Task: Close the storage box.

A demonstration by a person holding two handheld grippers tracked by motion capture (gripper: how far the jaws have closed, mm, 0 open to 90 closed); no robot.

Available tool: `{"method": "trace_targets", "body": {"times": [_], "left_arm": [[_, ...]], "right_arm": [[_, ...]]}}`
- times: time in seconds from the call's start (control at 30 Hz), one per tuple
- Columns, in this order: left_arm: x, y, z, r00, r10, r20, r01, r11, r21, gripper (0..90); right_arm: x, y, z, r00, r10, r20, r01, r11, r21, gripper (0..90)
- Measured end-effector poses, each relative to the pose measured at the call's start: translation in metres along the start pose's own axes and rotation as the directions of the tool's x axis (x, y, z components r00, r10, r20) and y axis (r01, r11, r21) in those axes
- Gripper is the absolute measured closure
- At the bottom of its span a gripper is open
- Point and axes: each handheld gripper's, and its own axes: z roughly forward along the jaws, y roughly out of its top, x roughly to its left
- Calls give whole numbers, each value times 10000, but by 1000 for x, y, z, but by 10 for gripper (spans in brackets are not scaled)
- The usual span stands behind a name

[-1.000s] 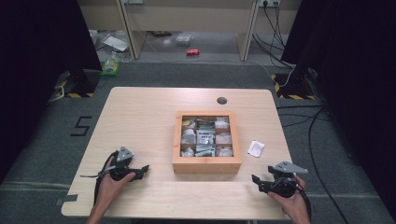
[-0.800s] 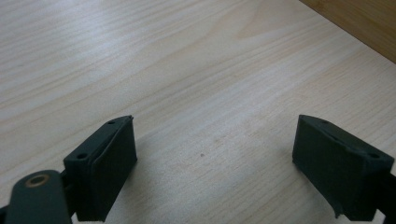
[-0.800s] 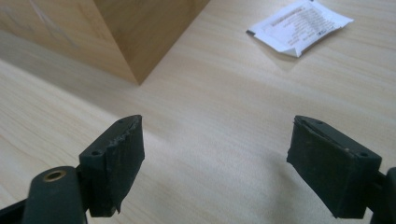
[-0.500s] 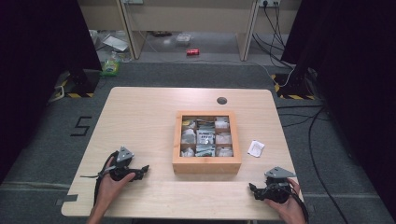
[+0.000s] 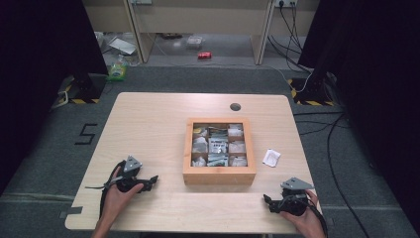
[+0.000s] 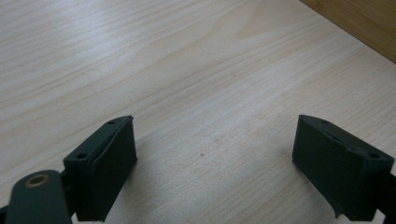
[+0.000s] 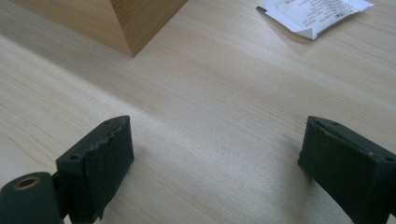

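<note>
Now white printed sachet (image 5: 271,157) flat beside wooden box (image 5: 219,176); both grippers wide, empty.

1. There's a big black "5" (image 5: 87,134) marked on the grey floor, out at about 9 o'clock from the table (image 5: 148,124), just off its left edge.
2. The white sachet (image 7: 315,13) lying on the table at roughly 3 o'clock from the wooden box (image 5: 219,176) has rows of small dark print on it in the right gripper view, but it's too tiny and slanted to read.
3. One packet (image 5: 217,145) in the box's middle compartment has dark lettering too; can't make it out from the high view.
</note>
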Motion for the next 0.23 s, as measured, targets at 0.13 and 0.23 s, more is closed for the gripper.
{"method": "trace_targets", "body": {"times": [0.13,0.23], "left_arm": [[0,0,0,10000,4,-4,-4,10000,1,129],[0,0,0,10000,3,-4,-3,10000,1,129]], "right_arm": [[0,0,0,10000,59,-10,-59,10000,-25,93],[0,-1,0,10000,6,0,-6,10000,-41,91]]}}
